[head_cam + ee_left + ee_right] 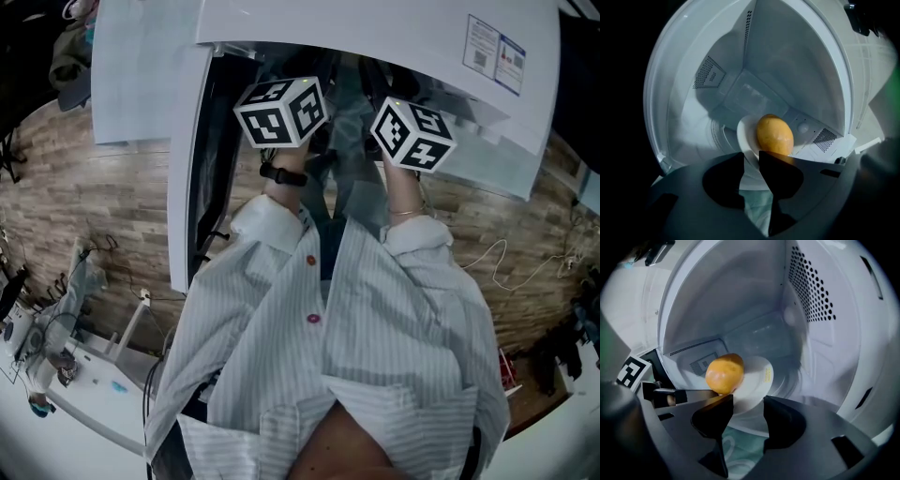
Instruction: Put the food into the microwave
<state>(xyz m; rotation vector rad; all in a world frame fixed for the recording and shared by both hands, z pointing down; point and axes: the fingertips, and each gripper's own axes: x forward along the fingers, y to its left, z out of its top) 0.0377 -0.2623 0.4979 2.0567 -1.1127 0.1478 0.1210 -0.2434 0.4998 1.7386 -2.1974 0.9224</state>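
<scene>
— What do you make of it from above?

— The person in the striped shirt (pixel 375 328) stands right up at the microwave (pixel 356 23), with its door (pixel 183 169) swung open on their left. Both arms reach in side by side. I see only the left cube (pixel 281 112) and the right cube (pixel 412 134); the tips are inside.

— And looking along the left one?

— The left claw (pixel 749 157) is rolled on its side with its jaws a narrow way apart. The rim of the plate (pixel 743 136) runs into the gap, and I see no pinch on it. The fruit (pixel 774 134) sits on that plate inside the oven, just ahead of the claw and past the tip of one jaw. Its long side lies across the claw's line, not pointing at it.

— The right one?

— The right claw (pixel 747 404) stands wider, with the rim at the mouth of its gap and nothing gripped. The fruit is just ahead, above one jaw tip, on the side where the left claw shows close beside.

— So what counts next?

— I'd say the food is in. Neither claw looks nearer to it than the other. Each has to back straight out off the rim, and the left has less room, so it might drag the plate.
</scene>
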